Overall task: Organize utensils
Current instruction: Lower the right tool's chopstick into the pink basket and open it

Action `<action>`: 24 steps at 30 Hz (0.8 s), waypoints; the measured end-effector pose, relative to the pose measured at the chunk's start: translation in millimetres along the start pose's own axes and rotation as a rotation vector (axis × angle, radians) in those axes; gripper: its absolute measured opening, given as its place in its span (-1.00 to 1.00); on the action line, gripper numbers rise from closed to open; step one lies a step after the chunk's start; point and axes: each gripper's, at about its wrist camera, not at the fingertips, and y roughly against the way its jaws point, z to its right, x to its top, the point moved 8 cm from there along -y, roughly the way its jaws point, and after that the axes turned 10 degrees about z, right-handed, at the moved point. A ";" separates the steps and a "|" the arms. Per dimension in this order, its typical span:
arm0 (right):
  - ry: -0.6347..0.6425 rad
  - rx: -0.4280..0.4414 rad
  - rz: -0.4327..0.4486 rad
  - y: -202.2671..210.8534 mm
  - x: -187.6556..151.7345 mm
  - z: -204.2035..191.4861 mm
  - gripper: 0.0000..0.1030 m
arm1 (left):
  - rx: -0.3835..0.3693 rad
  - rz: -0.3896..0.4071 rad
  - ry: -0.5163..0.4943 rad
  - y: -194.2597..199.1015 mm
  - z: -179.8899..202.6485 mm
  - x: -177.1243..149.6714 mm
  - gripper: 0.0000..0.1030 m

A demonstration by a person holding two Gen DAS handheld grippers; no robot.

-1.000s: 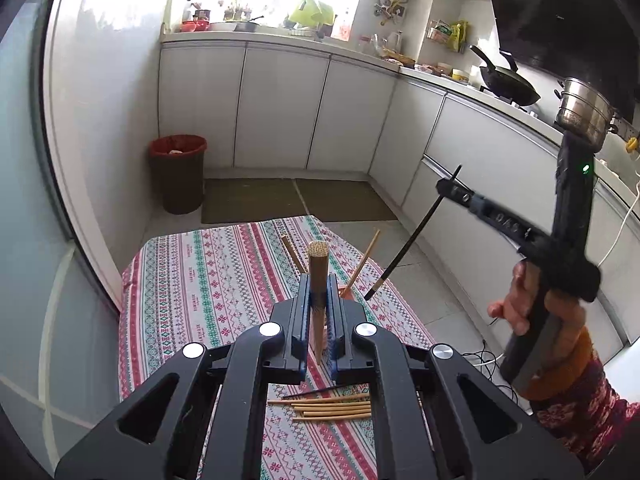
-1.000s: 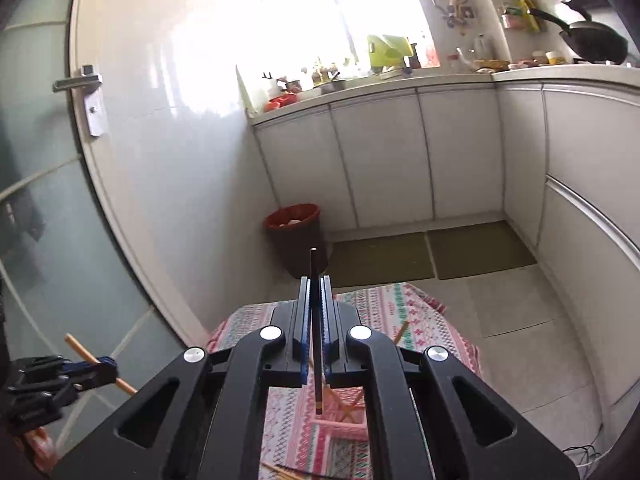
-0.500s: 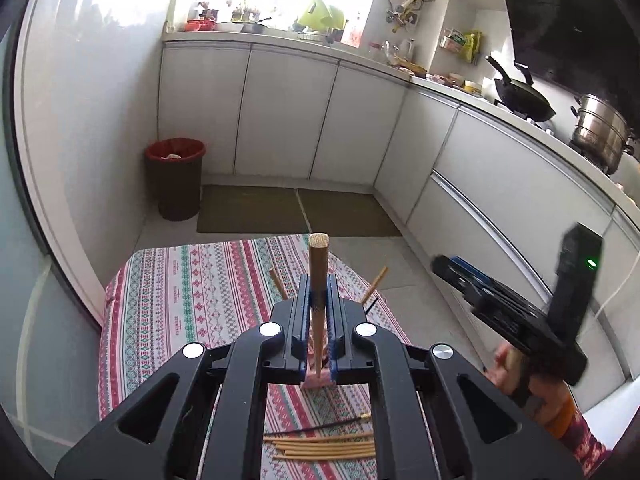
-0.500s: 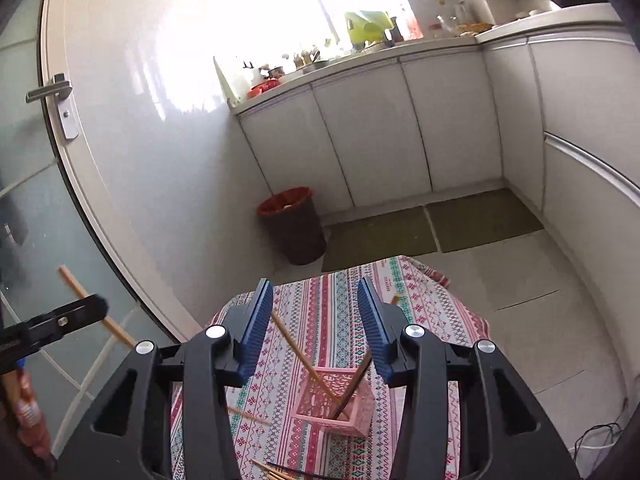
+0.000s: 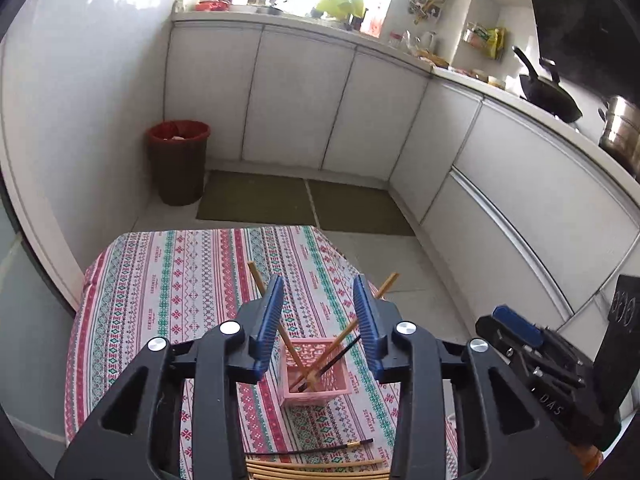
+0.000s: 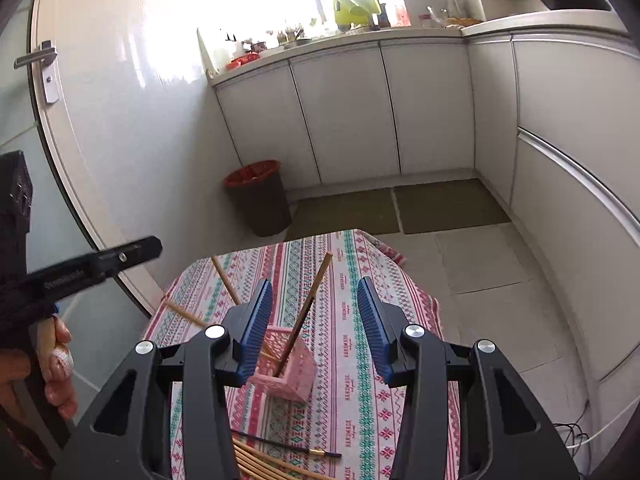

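Note:
A pink basket [image 5: 320, 384] stands on the patterned tablecloth [image 5: 160, 280]. Wooden chopsticks [image 5: 256, 278] and one dark chopstick [image 5: 340, 356] lean out of it. My left gripper [image 5: 319, 320] hovers above and just before the basket; its jaws are opening, with nothing between them. In the right wrist view the basket [image 6: 298, 376] sits below my right gripper [image 6: 314, 328], which is open and holds nothing. The left gripper [image 6: 96, 262] shows there at the left, a hand [image 6: 58, 364] on its handle. Loose wooden chopsticks [image 5: 316, 468] and a dark gold-tipped one [image 5: 316, 448] lie near the table's front edge.
A dark bin with a red liner [image 5: 178, 160] stands on the floor by the white cabinets [image 5: 296, 100] beyond the table. A wok [image 5: 548, 96] and a steel pot [image 5: 620, 128] sit on the counter at right. A door [image 6: 24, 200] is at left.
My left gripper has let go of the wooden chopstick and its jaws have parted. The right gripper released its dark chopstick, which now leans in the basket. Both grippers have come nearer the basket.

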 end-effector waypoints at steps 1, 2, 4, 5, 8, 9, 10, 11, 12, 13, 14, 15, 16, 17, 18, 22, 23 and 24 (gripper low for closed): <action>0.000 0.004 -0.007 -0.4 -1.7 -0.1 -0.14 | 0.005 0.013 0.007 4.6 -2.7 3.0 -0.28; 0.002 0.007 -0.012 -0.7 -3.4 -1.1 -0.14 | 0.012 0.028 0.017 9.7 -6.0 6.0 -0.26; 0.020 0.017 -0.026 -2.2 -8.4 -6.2 -0.14 | 0.025 0.050 0.031 19.1 -13.2 9.8 -0.13; 0.035 0.027 -0.033 -2.9 -11.7 -10.4 -0.14 | 0.034 0.056 0.033 24.5 -17.7 10.0 -0.03; 0.120 0.071 -0.072 -6.3 -30.0 -32.2 -0.14 | 0.062 0.059 0.046 39.0 -33.4 6.0 0.03; 0.149 0.083 -0.085 -7.1 -37.0 -39.6 -0.14 | 0.068 0.055 0.051 43.1 -38.8 4.9 0.03; 0.177 0.097 -0.104 -8.0 -44.9 -47.3 -0.14 | 0.080 0.049 0.056 48.0 -45.6 3.0 0.06; 0.210 0.116 -0.129 -9.3 -55.0 -56.3 -0.14 | 0.097 0.043 0.059 52.6 -52.7 0.7 0.13; 0.236 0.131 -0.148 -10.1 -63.4 -64.0 -0.13 | 0.116 0.042 0.065 56.9 -59.8 -1.0 0.18; 0.275 0.150 -0.175 -11.5 -74.5 -73.2 -0.14 | 0.133 0.044 0.077 62.5 -68.0 -3.6 0.23; 0.323 0.166 -0.206 -13.2 -87.5 -82.3 -0.14 | 0.139 0.041 0.084 66.3 -73.7 -6.4 0.23; 0.365 0.175 -0.230 -15.9 -98.6 -88.0 -0.14 | 0.145 0.031 0.086 69.1 -78.9 -9.7 0.23; 0.420 0.187 -0.266 -18.5 -115.0 -97.2 -0.14 | 0.159 0.020 0.087 72.1 -84.4 -13.4 0.23; 0.466 0.203 -0.305 -21.2 -132.8 -106.2 -0.14 | 0.169 0.015 0.090 75.7 -89.2 -16.2 0.23; 0.500 0.219 -0.341 -23.9 -149.1 -113.9 -0.14 | 0.171 0.013 0.096 80.1 -93.2 -18.8 0.23; 0.601 0.307 -0.490 -35.6 -210.6 -141.3 -0.14 | 0.164 0.000 0.104 98.3 -104.8 -31.2 0.24; 0.612 0.339 -0.515 -35.7 -223.1 -147.1 -0.14 | 0.158 -0.005 0.111 103.5 -107.7 -36.0 0.26; 0.628 0.387 -0.549 -34.8 -236.7 -155.1 -0.14 | 0.153 -0.010 0.119 107.5 -110.8 -40.8 0.27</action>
